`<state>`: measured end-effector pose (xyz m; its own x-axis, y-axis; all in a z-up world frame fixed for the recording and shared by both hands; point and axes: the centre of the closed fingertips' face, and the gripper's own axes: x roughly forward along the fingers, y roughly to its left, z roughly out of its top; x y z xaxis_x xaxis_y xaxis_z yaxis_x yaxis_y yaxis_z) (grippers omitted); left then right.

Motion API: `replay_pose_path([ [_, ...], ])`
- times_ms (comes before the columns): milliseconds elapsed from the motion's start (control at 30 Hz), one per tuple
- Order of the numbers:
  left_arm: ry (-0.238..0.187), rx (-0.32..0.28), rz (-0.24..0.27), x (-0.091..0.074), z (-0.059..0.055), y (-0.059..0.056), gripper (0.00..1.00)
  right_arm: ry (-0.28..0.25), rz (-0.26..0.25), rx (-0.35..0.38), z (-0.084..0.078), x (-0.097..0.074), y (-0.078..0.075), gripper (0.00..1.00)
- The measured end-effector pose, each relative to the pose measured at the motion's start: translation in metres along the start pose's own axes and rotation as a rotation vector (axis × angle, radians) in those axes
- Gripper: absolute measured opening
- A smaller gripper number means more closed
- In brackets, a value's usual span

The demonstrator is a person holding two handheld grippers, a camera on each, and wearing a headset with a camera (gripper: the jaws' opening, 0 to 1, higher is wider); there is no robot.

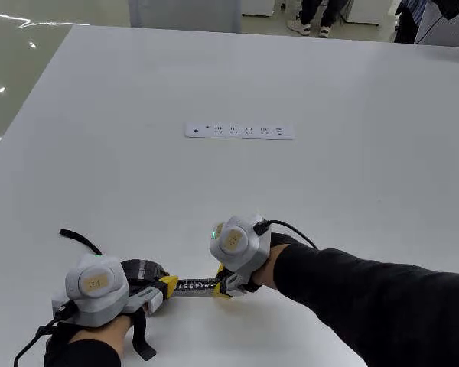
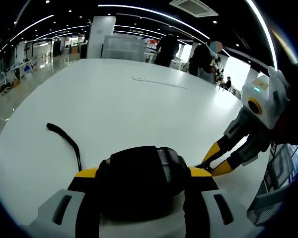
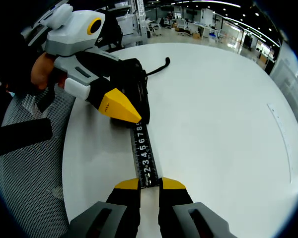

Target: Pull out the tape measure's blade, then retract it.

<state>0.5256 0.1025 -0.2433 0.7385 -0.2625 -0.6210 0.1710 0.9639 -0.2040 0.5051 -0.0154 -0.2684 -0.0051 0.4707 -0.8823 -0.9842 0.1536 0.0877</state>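
A black tape measure case [image 1: 144,272] [image 2: 139,183] sits on the white table [image 1: 291,84], near its front edge, and my left gripper [image 1: 154,293] [image 2: 144,172] is shut on it from both sides. A short length of numbered blade [image 1: 195,285] [image 3: 141,148] runs out of the case [image 3: 136,94] to the right. My right gripper [image 1: 222,287] [image 3: 149,184] is shut on the blade's end. The right gripper [image 2: 213,161] enters the left gripper view from the right. The case's black strap [image 1: 80,241] [image 2: 64,139] trails to the left.
A white power strip [image 1: 239,131] [image 2: 159,82] lies flat mid-table, well beyond the grippers. People stand past the far edge [image 1: 314,15]. A grey mesh chair seat [image 3: 25,163] lies below the table's front edge.
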Motion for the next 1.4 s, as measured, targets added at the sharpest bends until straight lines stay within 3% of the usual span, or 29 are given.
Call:
replay_pose_path([
  [1400, 0.001, -0.023, -0.015, 0.0, 0.001, 0.001, 0.63, -0.045, 0.007, 0.008, 0.018, 0.01, 0.004, 0.1],
])
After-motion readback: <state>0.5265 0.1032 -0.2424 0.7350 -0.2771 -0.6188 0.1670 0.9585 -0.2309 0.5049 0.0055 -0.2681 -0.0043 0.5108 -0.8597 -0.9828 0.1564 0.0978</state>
